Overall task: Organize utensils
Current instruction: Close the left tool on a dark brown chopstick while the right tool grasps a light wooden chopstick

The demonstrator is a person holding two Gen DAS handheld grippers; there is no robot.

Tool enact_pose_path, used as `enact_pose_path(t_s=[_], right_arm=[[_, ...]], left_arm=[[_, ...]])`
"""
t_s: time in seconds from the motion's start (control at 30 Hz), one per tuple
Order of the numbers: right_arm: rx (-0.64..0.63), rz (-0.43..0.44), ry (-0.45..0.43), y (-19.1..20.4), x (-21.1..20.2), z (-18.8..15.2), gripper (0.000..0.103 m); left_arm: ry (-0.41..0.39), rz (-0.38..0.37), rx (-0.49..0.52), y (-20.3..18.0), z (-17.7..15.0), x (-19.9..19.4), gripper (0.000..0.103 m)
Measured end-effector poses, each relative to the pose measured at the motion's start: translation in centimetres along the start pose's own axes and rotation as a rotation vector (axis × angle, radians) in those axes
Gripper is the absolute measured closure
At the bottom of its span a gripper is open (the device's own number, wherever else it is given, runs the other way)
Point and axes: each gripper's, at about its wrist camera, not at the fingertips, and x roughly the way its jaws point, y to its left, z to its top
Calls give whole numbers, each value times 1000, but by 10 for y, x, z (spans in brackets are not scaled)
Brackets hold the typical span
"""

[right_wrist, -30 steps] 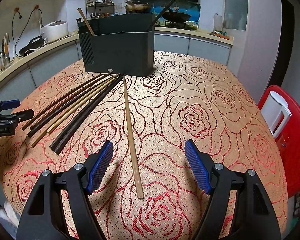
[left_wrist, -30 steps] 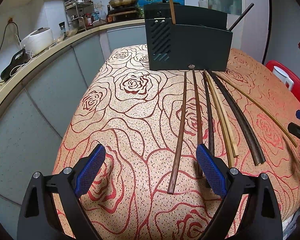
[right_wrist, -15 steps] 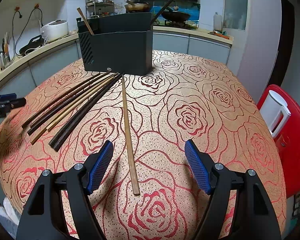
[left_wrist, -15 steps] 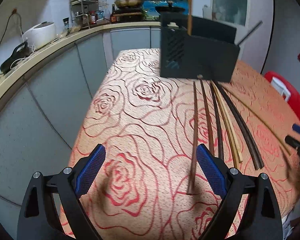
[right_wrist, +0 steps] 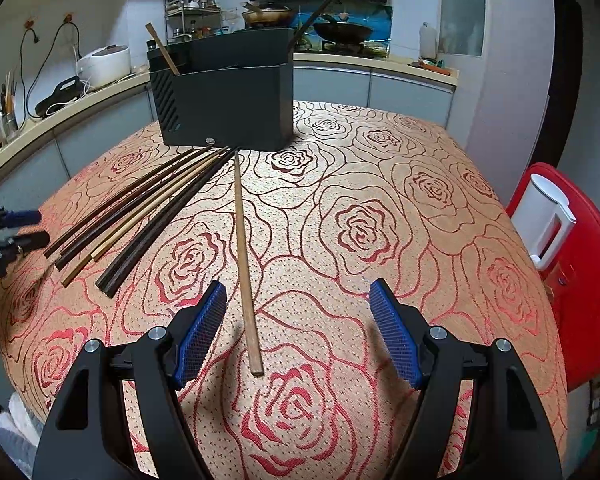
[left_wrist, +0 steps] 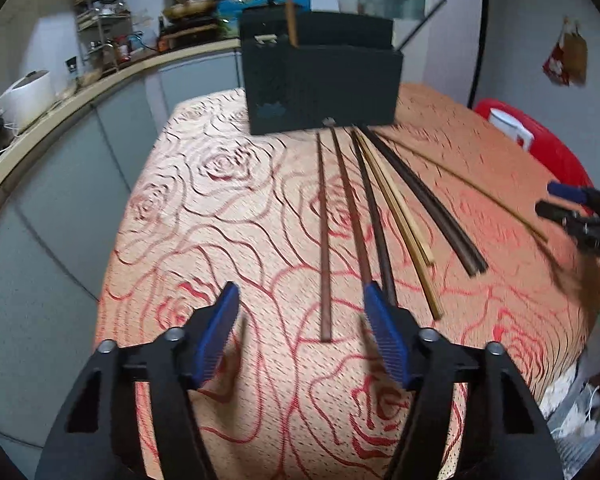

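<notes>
left gripper (left_wrist: 300, 328) closing (nothing gripped), chopsticks (left_wrist: 325, 236) fanned

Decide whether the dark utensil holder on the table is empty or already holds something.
Not empty: the dark utensil holder has a light wooden stick and a dark stick protruding from its top.

Bench (right_wrist: 400, 208) draped in rose-patterned cloth. Dark holder box (right_wrist: 224, 104) standing at far end; chopsticks (right_wrist: 148, 204) fanned before it, one pale chopstick (right_wrist: 245, 264) lying apart.
</notes>
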Motion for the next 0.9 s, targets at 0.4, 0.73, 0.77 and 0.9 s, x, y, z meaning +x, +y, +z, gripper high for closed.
enact_pose_path(t_s=[0.4,0.73,0.77,0.9], right_arm=[[-6,-10,11,-1,0,-6,35],[-57,19,48,13,6,-18,51],[-64,20,44,14,6,-19,51],[-64,29,40,15,8,-17,58]], left_arm=[[28,12,-14,-4,-10,9,81],[29,-2,-45,0,-9,9,96],[29,-3,-46,0,-10,8,96],[29,-2,-43,0,-9,9,96]])
